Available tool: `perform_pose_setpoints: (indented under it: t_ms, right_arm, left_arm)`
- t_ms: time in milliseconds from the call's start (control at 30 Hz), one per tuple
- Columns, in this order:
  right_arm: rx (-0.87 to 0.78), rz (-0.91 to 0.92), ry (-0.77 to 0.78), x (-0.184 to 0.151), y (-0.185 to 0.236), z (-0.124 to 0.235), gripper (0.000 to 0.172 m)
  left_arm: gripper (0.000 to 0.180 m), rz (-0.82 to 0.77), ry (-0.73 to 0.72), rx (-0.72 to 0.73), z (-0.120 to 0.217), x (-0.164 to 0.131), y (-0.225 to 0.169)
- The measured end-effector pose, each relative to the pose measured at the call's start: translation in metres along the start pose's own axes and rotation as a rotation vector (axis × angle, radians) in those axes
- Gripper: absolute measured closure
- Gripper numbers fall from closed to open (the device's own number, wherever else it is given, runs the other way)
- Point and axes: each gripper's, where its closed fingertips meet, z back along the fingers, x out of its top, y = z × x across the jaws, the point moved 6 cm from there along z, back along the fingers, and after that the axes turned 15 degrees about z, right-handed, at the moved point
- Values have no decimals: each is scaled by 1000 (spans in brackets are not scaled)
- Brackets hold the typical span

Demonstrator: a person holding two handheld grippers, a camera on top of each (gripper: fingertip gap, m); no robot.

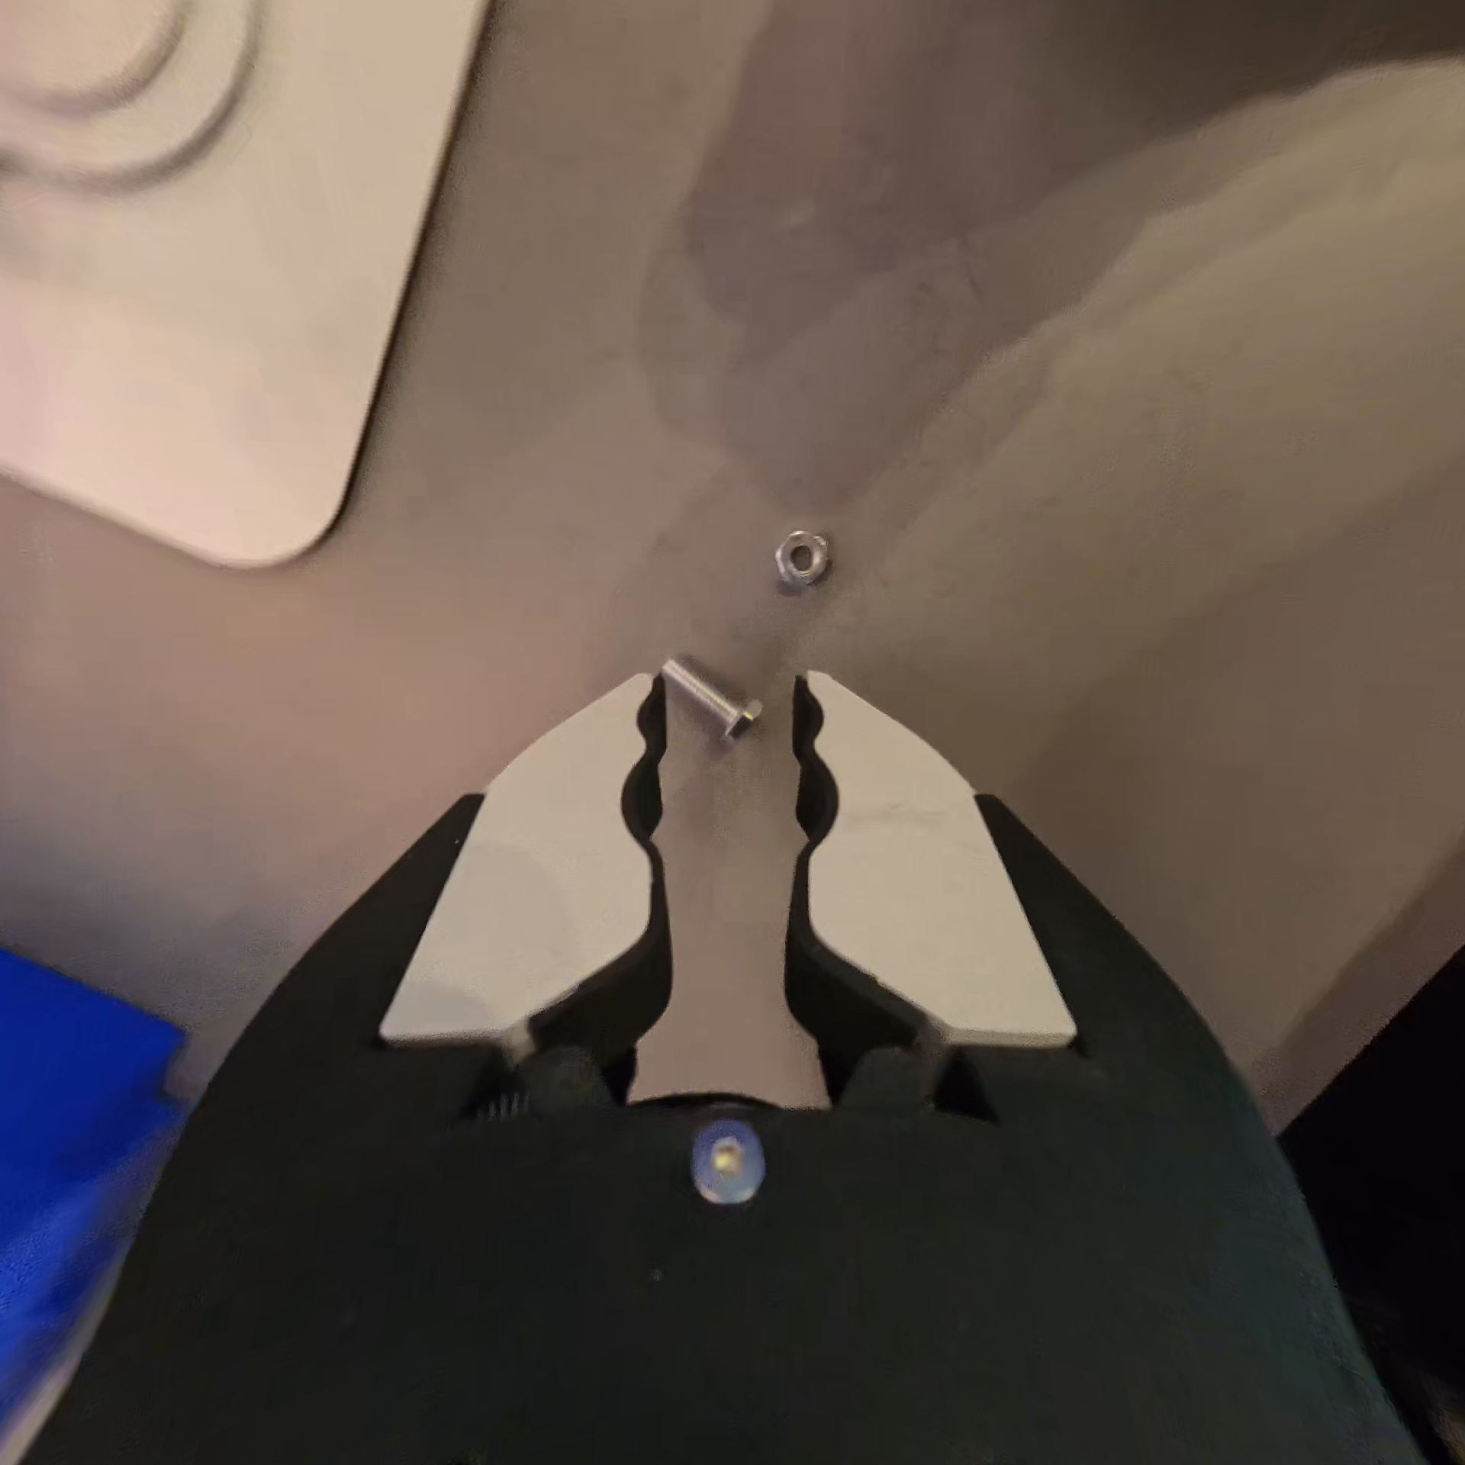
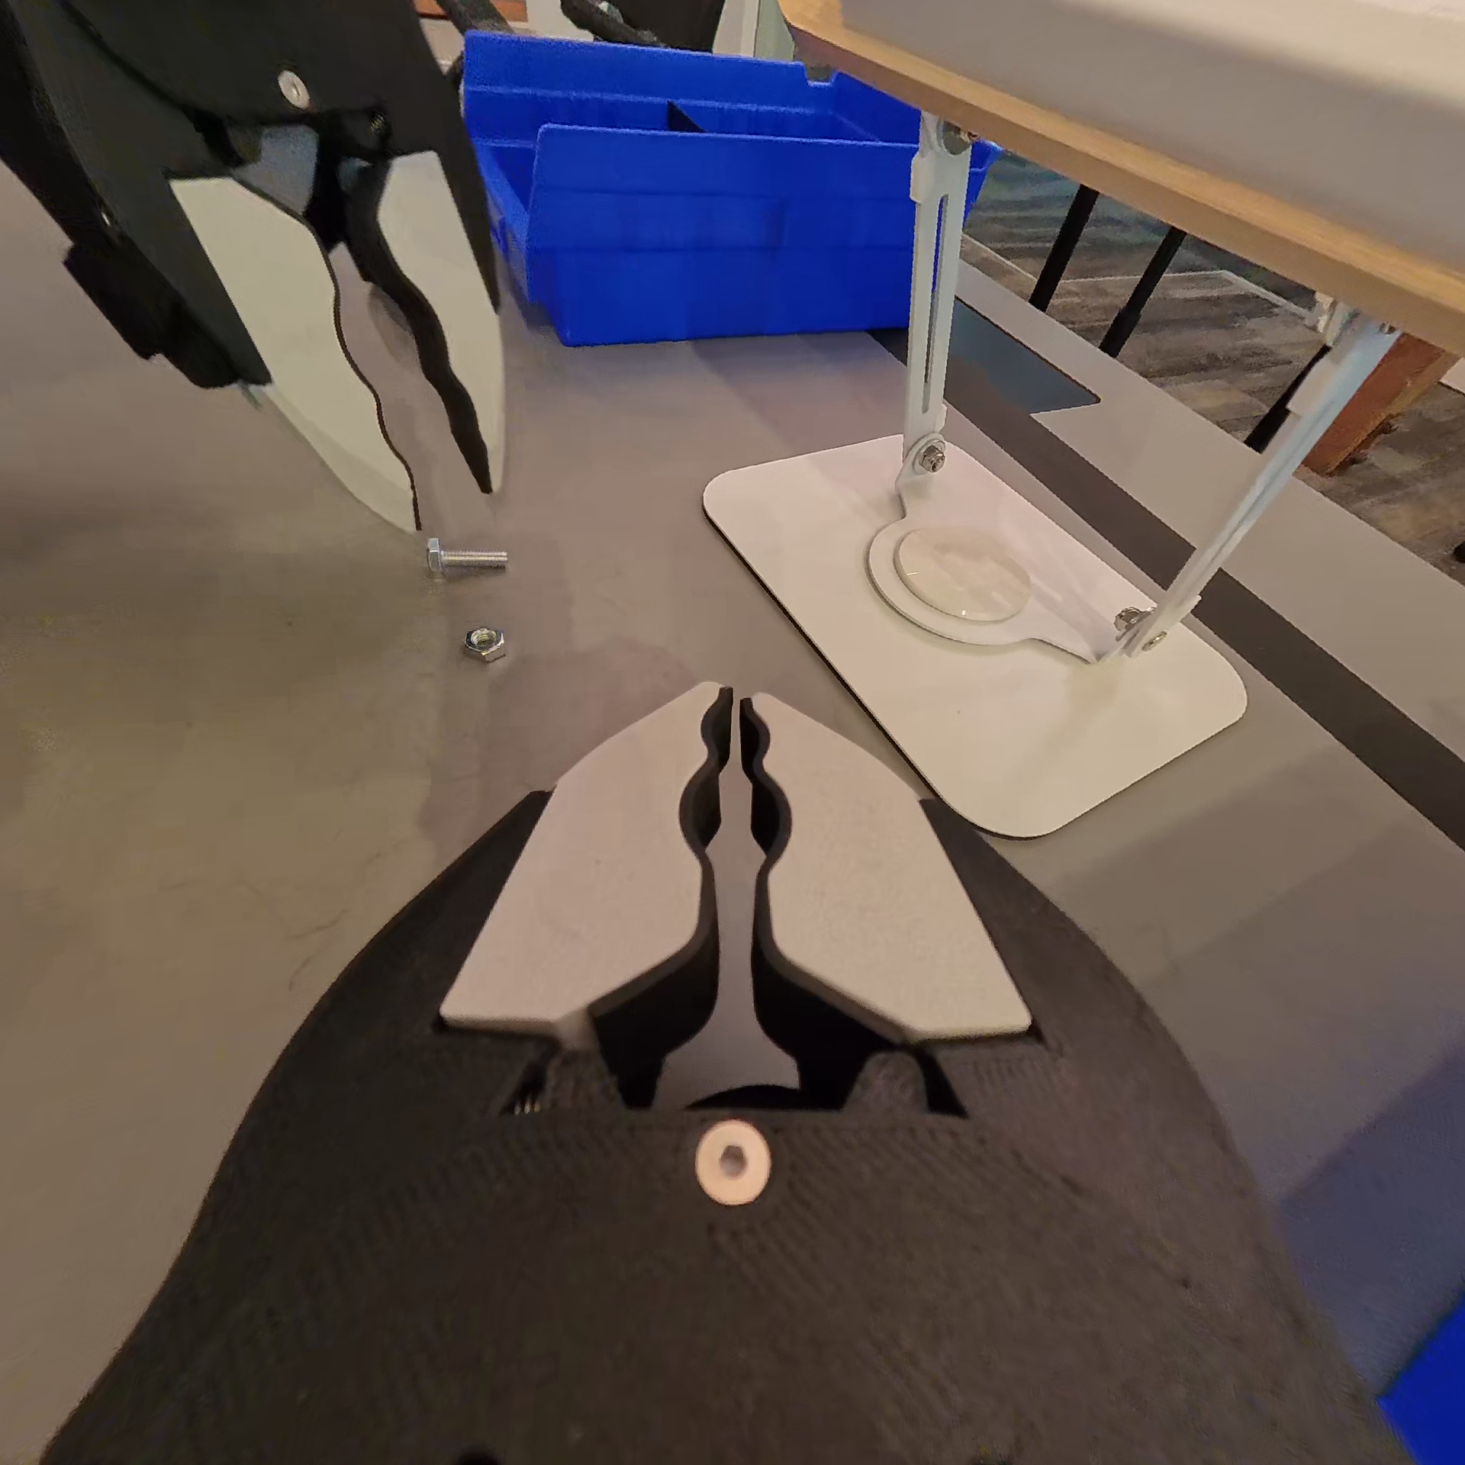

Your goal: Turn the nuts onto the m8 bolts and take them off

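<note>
Left gripper point(image 1: 725, 690) released above bolt point(image 1: 709, 701); right gripper point(image 2: 733, 701) clenched, empty.
Centre the bolt's shank between the pads before closing; nut point(image 2: 485, 640) lies apart on the desk point(image 2: 238, 753).

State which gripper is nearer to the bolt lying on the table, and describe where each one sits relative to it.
Left. The left gripper hangs open just above the bolt, fingertips either side. The right gripper, nearly shut and empty, sits farther off, beyond the nut.

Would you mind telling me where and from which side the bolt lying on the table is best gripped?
Probably across the threaded shank of the bolt, coming straight down from above. It lies flat on the grey table, apart from the nut, so the shank's two long sides are exposed, while the hex head is short. The open left gripper already hangs over it.
</note>
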Motion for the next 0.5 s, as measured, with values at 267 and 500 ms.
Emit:
perform_pose_setpoints:
  t_ms: [267,500]
  right_arm:
    - [2,-23,-10,-1,-1,1,170]
    - [3,-37,-19,-1,-1,1,170]
  left_arm:
    - [143,395,-142,58,-14,-24,5]
    - [142,453,-153,155,-30,-27,-3]
